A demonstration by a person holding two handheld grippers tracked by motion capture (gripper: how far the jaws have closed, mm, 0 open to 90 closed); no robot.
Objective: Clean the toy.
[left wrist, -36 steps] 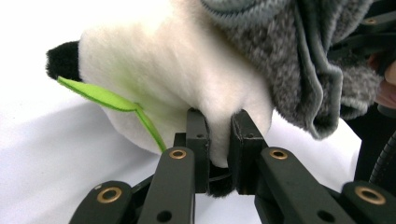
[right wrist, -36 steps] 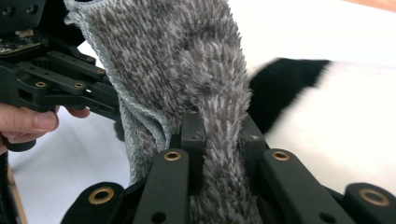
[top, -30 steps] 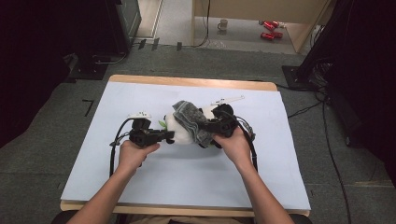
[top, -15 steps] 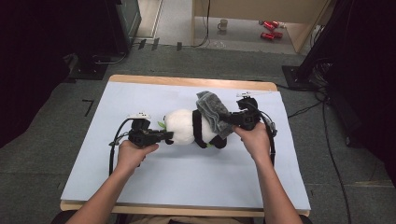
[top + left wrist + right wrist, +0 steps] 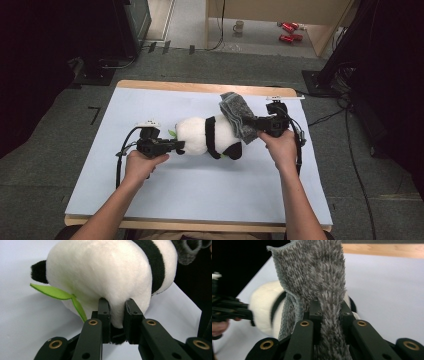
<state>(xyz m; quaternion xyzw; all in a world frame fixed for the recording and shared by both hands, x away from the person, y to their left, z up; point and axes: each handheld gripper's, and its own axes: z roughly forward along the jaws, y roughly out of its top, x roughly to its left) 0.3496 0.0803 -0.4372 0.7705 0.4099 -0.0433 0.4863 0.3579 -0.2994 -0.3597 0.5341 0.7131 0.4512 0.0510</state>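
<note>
While the left claw (image 5: 176,146) pinches the plush panda (image 5: 205,136) at its left end to keep it lying steady in the middle of the bench (image 5: 200,200), the right claw (image 5: 257,123) is clamped on the grey cloth (image 5: 239,116). This cloth is held up against the panda's right end, probably so it can be drawn off or over the toy without moving it.

My black left gripper (image 5: 176,146) pinches a white plush panda (image 5: 200,135) with black bands and a bright green leaf (image 5: 58,293). My black right gripper (image 5: 252,123) clamps a mottled grey, fuzzy cloth (image 5: 239,116). The table mat (image 5: 200,190) is pale blue, edged in tan wood.
</note>
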